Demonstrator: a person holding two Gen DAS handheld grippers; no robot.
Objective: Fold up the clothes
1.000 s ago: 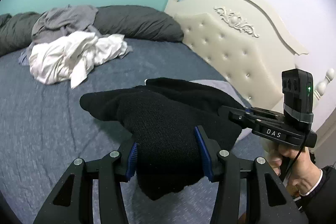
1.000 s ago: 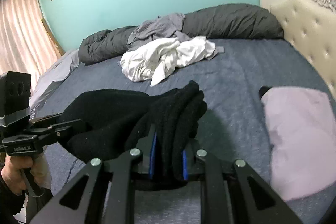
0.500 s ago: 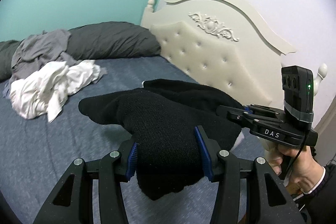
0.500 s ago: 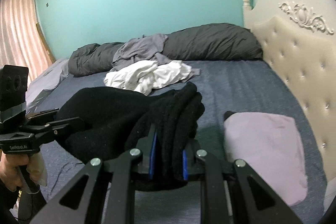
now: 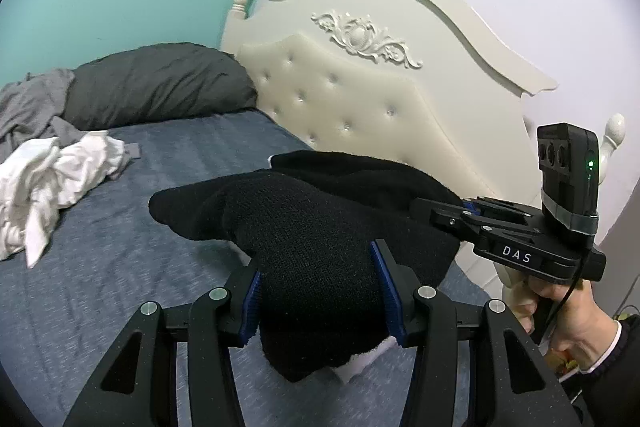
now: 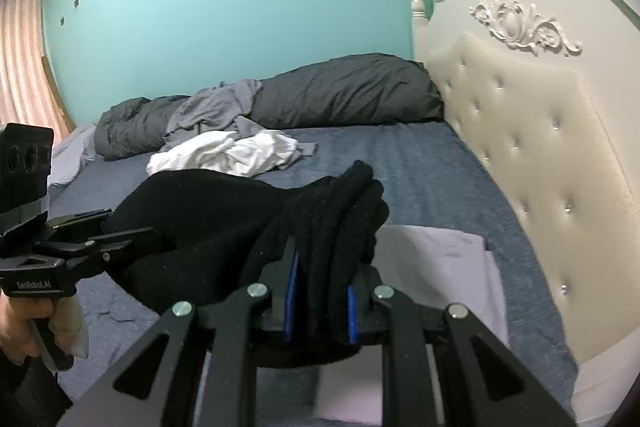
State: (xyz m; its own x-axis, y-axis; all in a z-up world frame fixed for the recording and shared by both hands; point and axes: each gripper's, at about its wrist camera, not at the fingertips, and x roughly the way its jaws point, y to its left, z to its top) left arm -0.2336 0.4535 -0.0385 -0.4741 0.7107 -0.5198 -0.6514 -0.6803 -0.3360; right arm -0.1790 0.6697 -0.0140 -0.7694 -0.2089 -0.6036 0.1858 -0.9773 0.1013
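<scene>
The bed [image 5: 132, 227] fills most of what I see, its blue-grey sheet running out of frame at 6 and 9 o'clock in both wrist views. The cream tufted headboard [image 5: 360, 99] stands at 1 to 3 o'clock, its far end cut by the lens edge. A long dark grey pillow [image 6: 344, 91] lies along the teal wall at 12 o'clock in the right wrist view, with a grey garment [image 6: 216, 107] draped over part of it and a crumpled white garment [image 6: 232, 151] just in front; I cannot tell what kind of clothing either is.

A folded lilac piece [image 6: 436, 263] lies flat on the bed at 4 o'clock from my right fingers, its near part hidden behind them.

The black knitted garment [image 5: 312, 227] hangs in the air above the bed, stretched between both my tools. My left gripper [image 5: 320, 291] pinches a thick bunch of it, the blue pads [image 5: 386, 287] set fairly wide and pressing on the fabric at 9 and 3 o'clock; a tail droops past 6 o'clock and hides the sheet below. My right gripper [image 6: 318, 299] pinches several stacked folds, its fingers close together. The folds rise toward 12 o'clock and the rest trails to 9 o'clock.

My right hand [image 5: 568, 311] shows at 4 o'clock in the left wrist view, partly cut off.
</scene>
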